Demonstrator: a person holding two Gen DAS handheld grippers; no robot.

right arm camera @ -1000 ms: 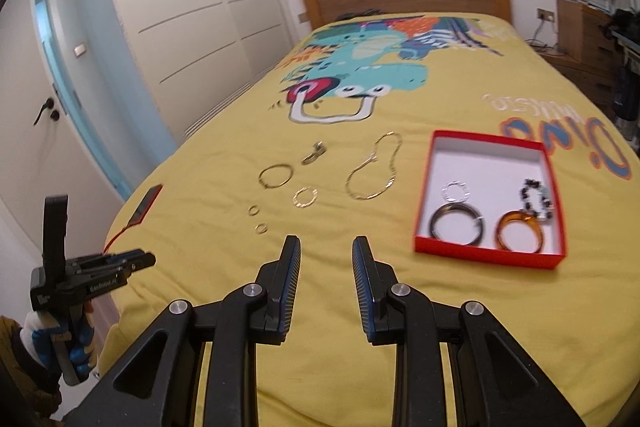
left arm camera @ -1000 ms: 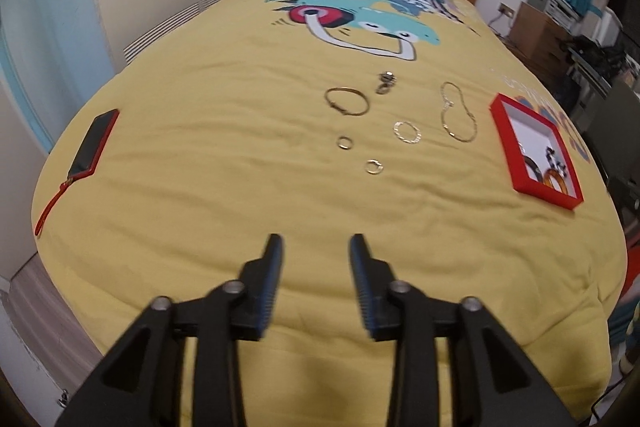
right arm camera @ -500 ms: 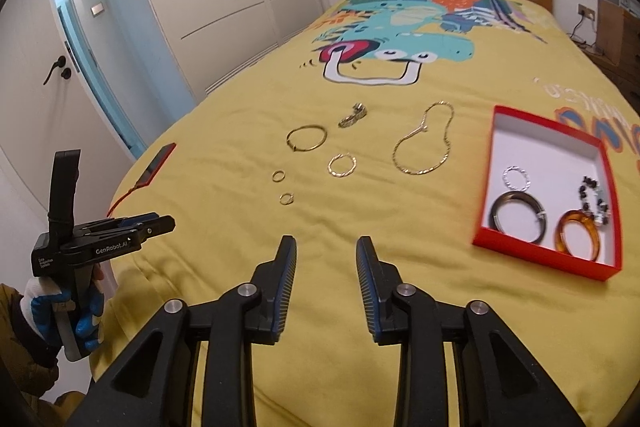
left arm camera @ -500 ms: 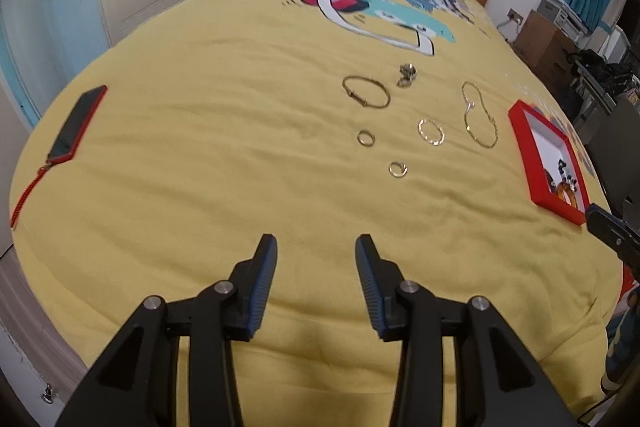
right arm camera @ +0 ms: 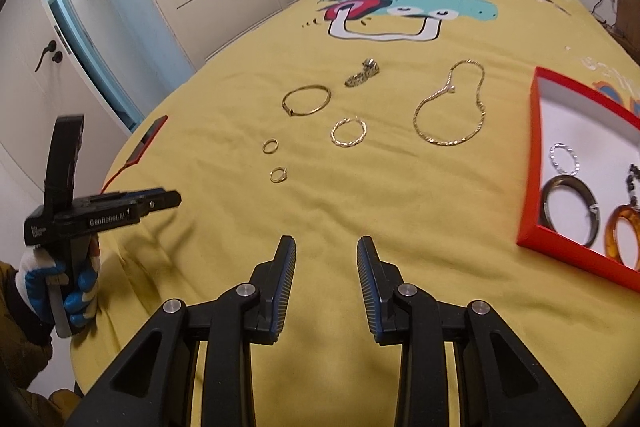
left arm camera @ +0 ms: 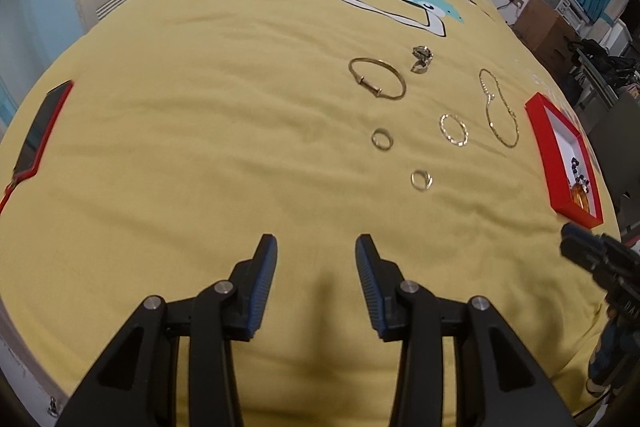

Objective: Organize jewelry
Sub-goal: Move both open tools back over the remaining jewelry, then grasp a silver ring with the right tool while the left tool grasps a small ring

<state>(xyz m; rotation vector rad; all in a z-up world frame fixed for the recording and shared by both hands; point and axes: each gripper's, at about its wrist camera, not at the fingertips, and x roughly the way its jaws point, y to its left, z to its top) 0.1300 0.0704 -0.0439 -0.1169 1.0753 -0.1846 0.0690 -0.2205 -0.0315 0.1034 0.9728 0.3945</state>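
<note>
With both units lowered closer to the bed [left arm camera: 200, 131], we hold the left hand-held gripper [left arm camera: 316, 247] and right hand-held gripper [right arm camera: 326, 247] apart and empty, short of the loose rings [right arm camera: 278, 174] beside the red box [right arm camera: 532, 211].

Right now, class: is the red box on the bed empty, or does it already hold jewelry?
Partly filled. The red box has no lid and holds a silver ring, dark bangle, amber bangle and black beads.

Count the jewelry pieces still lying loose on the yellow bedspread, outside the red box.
6: two small rings, twisted hoop, gold bangle, chain necklace, crumpled silver piece farthest back.
</note>
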